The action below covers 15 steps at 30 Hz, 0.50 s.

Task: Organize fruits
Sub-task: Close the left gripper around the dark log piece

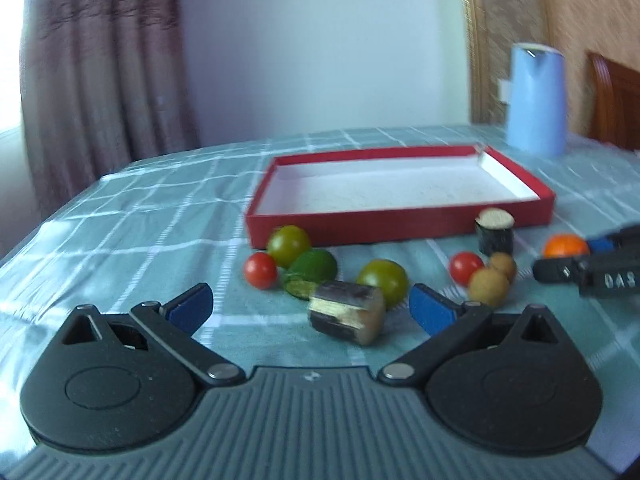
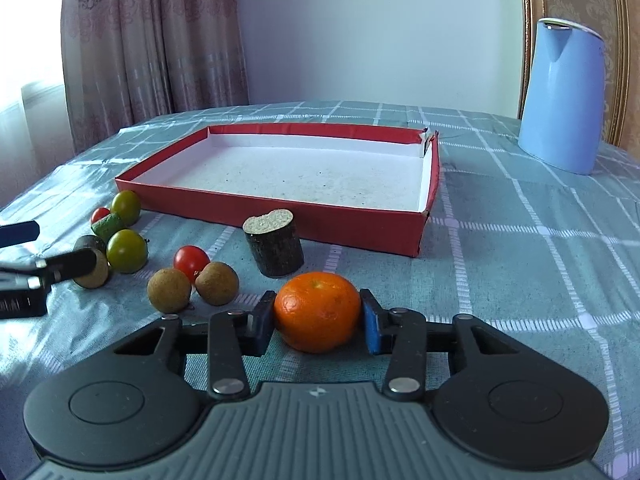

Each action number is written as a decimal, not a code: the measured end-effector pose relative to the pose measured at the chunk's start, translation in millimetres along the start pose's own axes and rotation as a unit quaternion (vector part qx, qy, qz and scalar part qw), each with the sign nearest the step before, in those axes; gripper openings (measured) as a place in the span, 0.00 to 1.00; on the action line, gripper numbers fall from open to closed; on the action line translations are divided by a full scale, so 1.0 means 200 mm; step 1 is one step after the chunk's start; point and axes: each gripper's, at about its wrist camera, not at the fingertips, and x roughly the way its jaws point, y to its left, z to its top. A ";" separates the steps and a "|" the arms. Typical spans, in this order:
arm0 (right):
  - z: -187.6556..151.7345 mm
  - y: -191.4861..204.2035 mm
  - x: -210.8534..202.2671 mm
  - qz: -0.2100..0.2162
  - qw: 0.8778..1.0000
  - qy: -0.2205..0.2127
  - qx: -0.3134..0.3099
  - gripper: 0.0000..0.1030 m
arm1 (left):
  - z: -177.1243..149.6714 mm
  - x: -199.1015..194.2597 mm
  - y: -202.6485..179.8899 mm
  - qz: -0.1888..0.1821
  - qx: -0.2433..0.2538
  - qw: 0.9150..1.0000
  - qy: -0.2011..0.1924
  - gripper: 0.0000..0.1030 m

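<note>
My right gripper [image 2: 317, 322] is shut on an orange mandarin [image 2: 317, 310] that rests on the tablecloth; it also shows in the left wrist view [image 1: 565, 246]. My left gripper [image 1: 310, 308] is open and empty, its blue pads either side of a lying dark sugarcane piece [image 1: 346, 317]. A red shallow box [image 2: 280, 172] with a white floor stands behind the fruit. Loose in front of it lie red cherry tomatoes [image 2: 191, 260], green tomatoes [image 2: 126, 250], brown longans [image 2: 169, 290], a green lime piece [image 1: 314, 266] and an upright sugarcane piece [image 2: 274, 247].
A light blue jug [image 2: 562, 96] stands at the back right of the checked tablecloth. A curtain [image 2: 152, 40] hangs behind the table on the left. A wooden chair back [image 1: 614, 100] shows at the right.
</note>
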 end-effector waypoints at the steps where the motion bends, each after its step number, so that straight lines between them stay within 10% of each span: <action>1: 0.00 0.00 0.00 -0.001 1.000 0.000 -0.001 0.41 | 0.00 0.01 -0.01 -0.003 0.005 1.000 0.004 1.00; 6: 0.00 0.00 0.00 0.000 1.000 -0.001 0.000 0.41 | 0.02 0.05 0.03 -0.030 0.001 0.999 0.018 1.00; 15: 0.00 0.00 0.00 0.001 1.000 -0.001 0.002 0.41 | 0.03 0.12 0.07 -0.092 0.020 0.994 0.059 0.62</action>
